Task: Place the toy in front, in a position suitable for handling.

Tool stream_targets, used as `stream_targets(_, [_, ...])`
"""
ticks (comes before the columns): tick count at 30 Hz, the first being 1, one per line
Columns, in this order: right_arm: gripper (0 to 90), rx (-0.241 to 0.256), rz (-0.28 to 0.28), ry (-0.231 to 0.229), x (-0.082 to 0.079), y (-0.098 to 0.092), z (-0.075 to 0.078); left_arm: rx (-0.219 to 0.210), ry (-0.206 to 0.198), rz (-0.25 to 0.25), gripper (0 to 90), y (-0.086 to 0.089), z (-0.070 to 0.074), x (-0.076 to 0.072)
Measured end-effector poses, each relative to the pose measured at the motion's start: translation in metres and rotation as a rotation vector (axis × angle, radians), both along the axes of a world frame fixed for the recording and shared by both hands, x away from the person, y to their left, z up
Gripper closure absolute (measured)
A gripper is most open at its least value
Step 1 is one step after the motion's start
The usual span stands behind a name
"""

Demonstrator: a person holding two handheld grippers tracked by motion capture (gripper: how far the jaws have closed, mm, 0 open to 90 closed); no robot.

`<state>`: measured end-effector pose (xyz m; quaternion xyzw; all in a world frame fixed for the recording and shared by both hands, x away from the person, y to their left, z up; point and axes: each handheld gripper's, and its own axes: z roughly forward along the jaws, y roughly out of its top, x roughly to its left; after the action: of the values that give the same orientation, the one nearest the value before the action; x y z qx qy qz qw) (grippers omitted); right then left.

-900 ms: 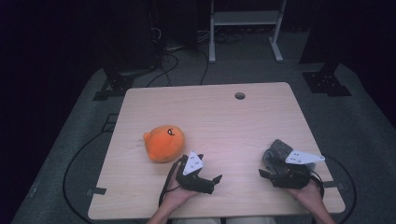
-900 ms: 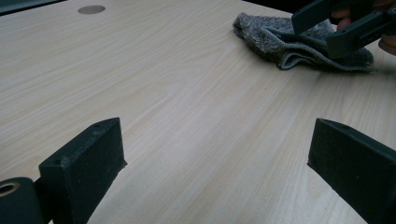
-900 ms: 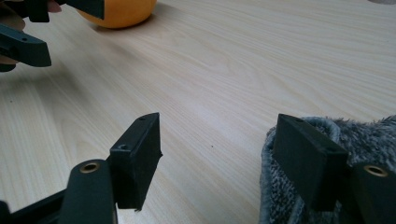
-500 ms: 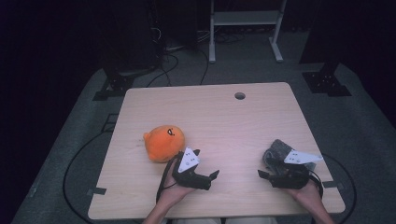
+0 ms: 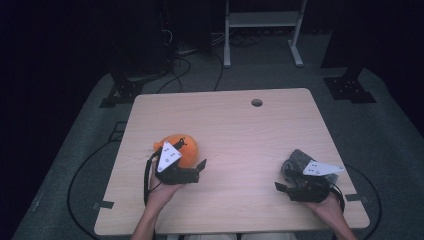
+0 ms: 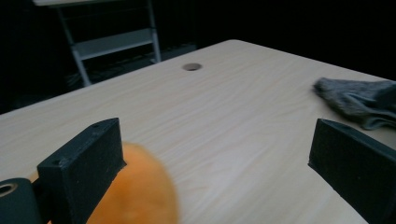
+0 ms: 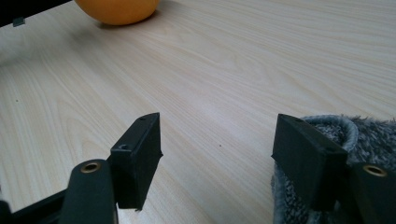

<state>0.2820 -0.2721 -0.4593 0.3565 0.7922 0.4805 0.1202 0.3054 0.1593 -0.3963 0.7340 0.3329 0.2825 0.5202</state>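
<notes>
Left tool (image 5: 201, 169): mine, jaws spread wide and holding nothing; the near jaw stands right against the orange plush toy (image 5: 182, 149).
Right tool (image 5: 280, 187): also gaping and empty, low at the near right of the counter (image 5: 240, 130), its right jaw just at the rim of the grey fuzzy sock (image 7: 336, 135).
Orange plush toy: sits on the near left part of the counter, partly under my left hand in the high view; in the left gripper view it bulges beside my left jaw (image 6: 135, 191).
Handling, toy: I judge it light, soft and squashy (it should give under the pads), so a pinch across the round body's middle looks safest.
Grey fuzzy sock: bunched at the near right, beside my right hand.
Handling, sock: limp and light, I expect; take a thick fold or the cuff rim.
Far side: a small round hole (image 5: 257, 102) in the counter, well apart from both.
</notes>
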Motion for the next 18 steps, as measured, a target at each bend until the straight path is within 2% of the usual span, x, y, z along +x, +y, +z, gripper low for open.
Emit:
stream_targets(1, [31.1, 0.0, 0.0, 0.0, 0.0, 0.0, 0.0, 0.0, 0.0, 0.0, 2.4, 0.0, 0.0, 0.0])
stream_targets(4, [31.2, 0.002, 0.001, -0.002, -0.001, 0.0, 0.0, 0.003, -0.019, 0.046, 2.3, 0.016, 0.002, 0.003])
stream_targets(5, [31.2, 0.006, 0.0, 0.0, -0.001, 0.0, 0.001, 0.024, -0.027, 0.073, 2.4, 0.025, 0.001, 0.005])
stream_targets(7, [31.2, 0.005, 0.001, -0.001, -0.001, 0.0, 0.001, 0.03, -0.025, 0.083, 2.4, 0.029, 0.0, 0.006])
stream_targets(11, [31.2, 0.003, 0.004, -0.005, -0.002, 0.001, 0.001, 0.065, -0.009, 0.122, 4.0, 0.041, -0.009, 0.013])
stream_targets(16, [31.2, 0.005, 0.004, -0.004, -0.002, 0.001, 0.001, 0.112, 0.029, 0.143, 6.9, 0.047, -0.022, 0.022])
stream_targets(18, [31.2, 0.003, 0.008, -0.006, -0.002, 0.001, 0.001, 0.115, 0.052, 0.141, 6.9, 0.05, -0.025, 0.026])
